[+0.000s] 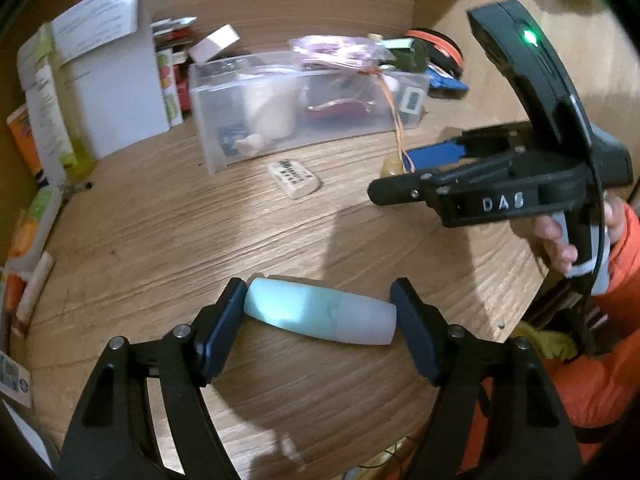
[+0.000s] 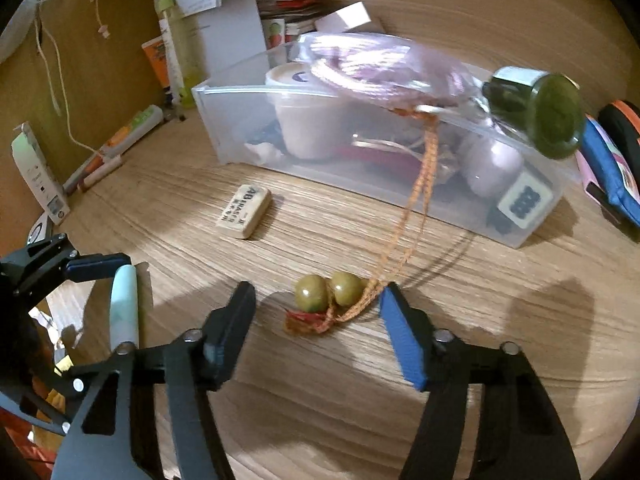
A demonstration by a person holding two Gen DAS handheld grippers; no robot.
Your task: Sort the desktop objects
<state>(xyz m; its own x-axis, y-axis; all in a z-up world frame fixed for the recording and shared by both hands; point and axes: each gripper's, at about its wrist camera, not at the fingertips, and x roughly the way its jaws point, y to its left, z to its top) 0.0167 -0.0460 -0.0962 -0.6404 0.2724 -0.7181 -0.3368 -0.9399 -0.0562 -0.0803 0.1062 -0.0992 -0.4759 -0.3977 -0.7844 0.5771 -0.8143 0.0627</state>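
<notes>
Lying lengthwise between the spread fingers of the left hand-held gripper (image 1: pixel 320 316), a pale mint-green and white plastic tube (image 1: pixel 320 314) was seen on the wooden tabletop (image 1: pixel 160 248). Its mint end was touched by the left pad, while a thin gap seemed to be left at the white end, so no firm pinch could be confirmed. The right hand-held gripper (image 2: pixel 318 312) was held wide apart, low over the tabletop, with nothing clamped. Two olive-green round beads (image 2: pixel 330 292) on an orange braided cord (image 2: pixel 416 208) were framed between its fingers; the cord was draped up to a clear plastic storage box (image 2: pixel 224 120) filled with small items. A cream rectangular eraser with black print (image 2: pixel 244 210) lay flat just before the box.
</notes>
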